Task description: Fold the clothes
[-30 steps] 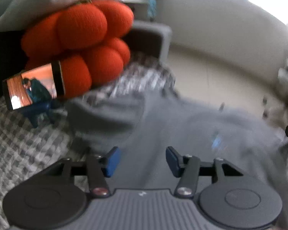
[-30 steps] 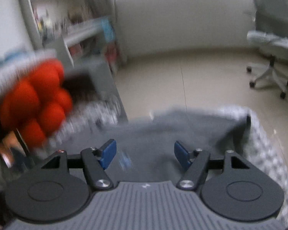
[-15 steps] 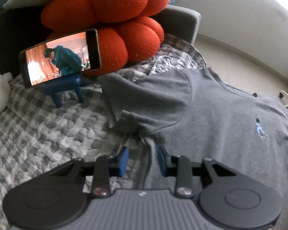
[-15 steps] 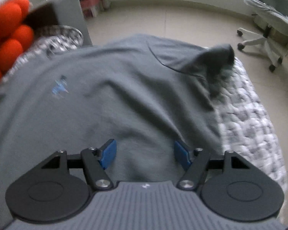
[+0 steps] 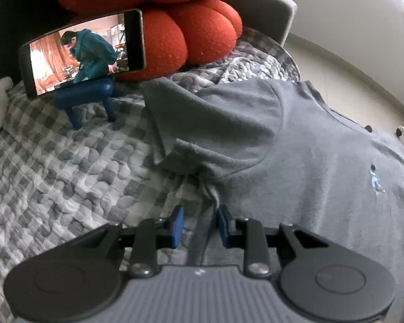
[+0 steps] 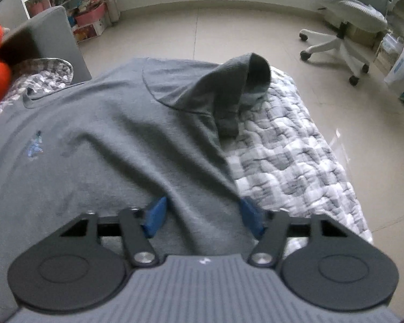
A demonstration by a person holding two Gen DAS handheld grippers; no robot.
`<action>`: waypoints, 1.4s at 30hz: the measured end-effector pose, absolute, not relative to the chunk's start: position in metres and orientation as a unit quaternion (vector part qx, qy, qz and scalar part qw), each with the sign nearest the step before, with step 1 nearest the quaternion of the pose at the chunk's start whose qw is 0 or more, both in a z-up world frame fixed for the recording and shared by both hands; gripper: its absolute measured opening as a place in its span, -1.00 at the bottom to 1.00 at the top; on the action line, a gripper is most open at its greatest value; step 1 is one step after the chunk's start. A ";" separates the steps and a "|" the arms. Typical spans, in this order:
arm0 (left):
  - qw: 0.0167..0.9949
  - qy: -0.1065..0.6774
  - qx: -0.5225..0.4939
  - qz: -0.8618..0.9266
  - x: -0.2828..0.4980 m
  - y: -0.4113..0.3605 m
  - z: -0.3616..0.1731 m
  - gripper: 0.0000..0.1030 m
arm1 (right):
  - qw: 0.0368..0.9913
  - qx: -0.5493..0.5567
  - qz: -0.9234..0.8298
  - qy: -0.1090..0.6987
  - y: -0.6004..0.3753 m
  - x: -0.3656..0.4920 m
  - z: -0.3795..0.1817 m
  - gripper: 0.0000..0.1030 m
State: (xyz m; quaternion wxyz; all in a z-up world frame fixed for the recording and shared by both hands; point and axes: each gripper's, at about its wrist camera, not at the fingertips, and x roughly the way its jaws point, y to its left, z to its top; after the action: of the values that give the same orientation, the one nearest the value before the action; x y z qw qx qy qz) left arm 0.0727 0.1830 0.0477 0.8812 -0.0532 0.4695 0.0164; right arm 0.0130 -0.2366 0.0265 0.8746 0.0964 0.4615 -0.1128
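No readable text anywhere; the grey T-shirt [image 6: 107, 140] bears only a small blue chest emblem [image 6: 35, 145], without legible letters.

One grey T-shirt [image 5: 296, 145] with two sleeves lies on one checked quilt [image 5: 54, 167]. One orange knot cushion [image 5: 175, 21], one phone [image 5: 80, 51] on one blue stand [image 5: 86, 97], one office chair [image 6: 347, 18], and two hand-held grippers, left [image 5: 199, 223] and right [image 6: 202, 215].
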 end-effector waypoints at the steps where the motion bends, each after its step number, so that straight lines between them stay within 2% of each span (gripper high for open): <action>1: 0.882 0.469 -0.049 0.016 0.073 0.181 0.048 -0.69 | 0.876 0.097 -0.112 0.459 -0.238 0.012 0.028 -0.23; 2: 0.883 0.468 -0.044 0.015 0.072 0.180 0.048 -0.80 | 0.878 0.097 -0.111 0.456 -0.240 0.011 0.029 -0.49; 3: 0.883 0.467 -0.039 0.015 0.072 0.178 0.048 -0.83 | 0.879 0.098 -0.110 0.454 -0.241 0.010 0.031 -0.65; 5: 0.884 0.466 -0.031 0.021 0.071 0.173 0.049 -0.83 | 0.881 0.098 -0.110 0.450 -0.244 0.008 0.033 -0.80; 6: 0.884 0.466 -0.028 0.025 0.071 0.171 0.049 -0.83 | 0.882 0.096 -0.115 0.447 -0.244 0.007 0.035 -0.94; 23: 0.876 0.477 -0.060 0.033 0.071 0.174 0.051 -0.82 | 0.902 0.071 -0.131 0.406 -0.226 0.010 0.054 -0.90; 26: 0.877 0.477 -0.058 0.031 0.071 0.174 0.051 -0.82 | 0.901 0.074 -0.130 0.407 -0.224 0.013 0.053 -0.76; 42: 0.875 0.479 -0.066 0.029 0.073 0.178 0.052 -0.82 | 0.904 0.077 -0.123 0.403 -0.206 0.022 0.055 -0.76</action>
State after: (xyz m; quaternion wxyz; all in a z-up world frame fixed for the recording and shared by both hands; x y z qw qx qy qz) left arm 0.0725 0.1783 0.0519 0.8748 -0.0664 0.4789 0.0295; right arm 0.0219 -0.2061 0.0546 0.9038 0.0765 0.4028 -0.1231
